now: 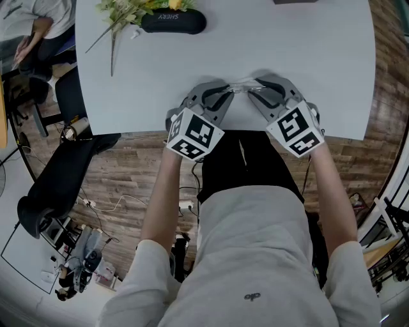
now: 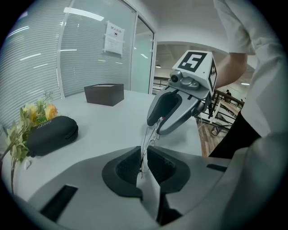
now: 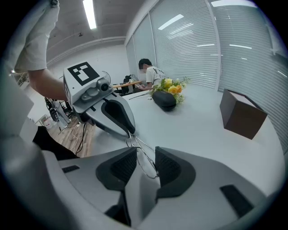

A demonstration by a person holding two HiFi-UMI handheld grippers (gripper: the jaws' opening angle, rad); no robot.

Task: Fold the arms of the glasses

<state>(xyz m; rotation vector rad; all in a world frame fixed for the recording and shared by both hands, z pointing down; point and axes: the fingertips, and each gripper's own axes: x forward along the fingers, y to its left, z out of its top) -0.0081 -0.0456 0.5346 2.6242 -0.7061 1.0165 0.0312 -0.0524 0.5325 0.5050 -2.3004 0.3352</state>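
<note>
Thin wire-rimmed glasses (image 1: 239, 86) hang just above the white table (image 1: 307, 57) near its front edge, between my two grippers. My left gripper (image 1: 225, 93) has its jaws almost together, pinching a thin part of the wire frame (image 2: 147, 139). In the left gripper view my left gripper (image 2: 143, 164) shows the wire running up to my right gripper (image 2: 173, 110). My right gripper (image 1: 254, 91) stands wider. In the right gripper view one lens rim (image 3: 144, 157) spans the gap of my right gripper (image 3: 145, 166) and touches both pads. My left gripper (image 3: 119, 114) holds the other end.
A black zip case (image 1: 174, 21) and a bunch of yellow flowers (image 1: 128, 13) lie at the table's far left. A dark brown box (image 3: 243, 114) stands at the far side. A person (image 3: 148, 72) sits beyond the flowers. The table's edge runs just under my wrists.
</note>
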